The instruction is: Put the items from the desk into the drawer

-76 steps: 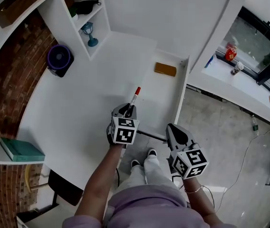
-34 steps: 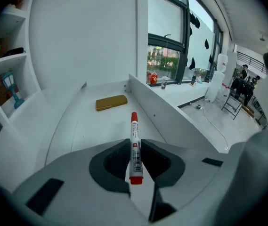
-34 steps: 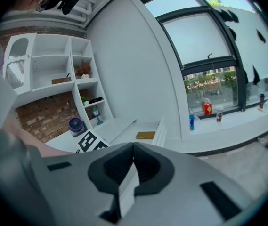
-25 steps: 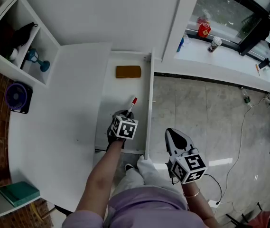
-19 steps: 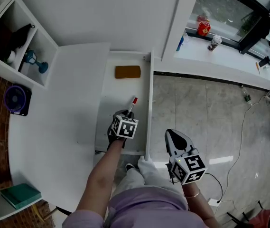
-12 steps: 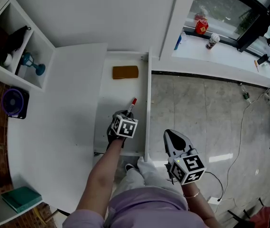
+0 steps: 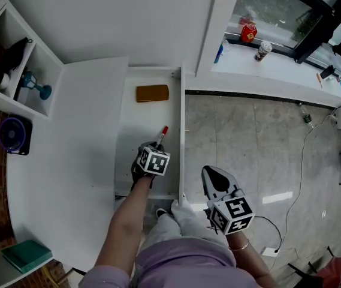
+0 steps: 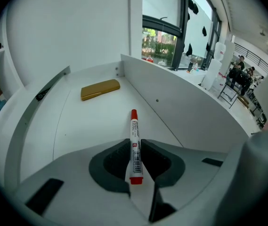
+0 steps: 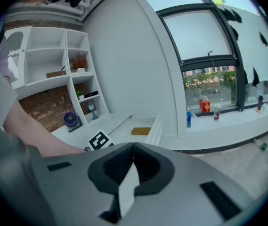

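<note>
Gripping a red-capped marker [image 8: 134,126] in my left tongs [image 8: 134,147] above the drawer [image 8: 91,124], my right tongs [image 9: 133,147] closed, empty.

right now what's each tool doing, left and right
Left tool: closed on a marker, over the drawer.
Right tool: closed, holding nothing.

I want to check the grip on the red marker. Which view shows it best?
The left gripper view: the whole marker lies close, clamped between the jaws. The head view shows only its front part, small. The right gripper view does not show it.
</note>
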Motion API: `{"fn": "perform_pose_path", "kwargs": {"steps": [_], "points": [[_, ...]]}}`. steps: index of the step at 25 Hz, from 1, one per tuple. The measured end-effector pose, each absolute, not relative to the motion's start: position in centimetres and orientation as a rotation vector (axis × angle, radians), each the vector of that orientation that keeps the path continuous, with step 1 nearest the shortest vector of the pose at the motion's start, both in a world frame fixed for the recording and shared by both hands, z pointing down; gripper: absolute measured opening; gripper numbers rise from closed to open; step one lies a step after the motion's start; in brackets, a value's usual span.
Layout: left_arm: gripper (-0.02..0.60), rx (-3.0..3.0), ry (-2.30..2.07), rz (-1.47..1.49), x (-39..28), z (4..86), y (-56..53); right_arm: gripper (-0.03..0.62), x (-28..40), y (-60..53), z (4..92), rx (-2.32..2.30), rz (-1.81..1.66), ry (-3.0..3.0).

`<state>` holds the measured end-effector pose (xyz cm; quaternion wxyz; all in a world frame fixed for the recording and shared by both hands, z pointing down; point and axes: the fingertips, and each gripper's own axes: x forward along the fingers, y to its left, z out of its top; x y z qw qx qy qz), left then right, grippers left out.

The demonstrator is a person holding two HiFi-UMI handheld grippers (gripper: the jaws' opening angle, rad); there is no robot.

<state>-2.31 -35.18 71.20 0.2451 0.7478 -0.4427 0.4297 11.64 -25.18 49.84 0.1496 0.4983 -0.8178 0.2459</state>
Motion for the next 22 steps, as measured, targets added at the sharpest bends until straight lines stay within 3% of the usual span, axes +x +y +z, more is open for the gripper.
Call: {"fn": "perform_pose_path", "kwargs": {"steps": [22], "points": [[0.086,1.954,-1.167,1.206,-2.5,73.5,-33.5,0.005,11.5,-24.6,50.0,1.413,0.726,-2.350]]}}
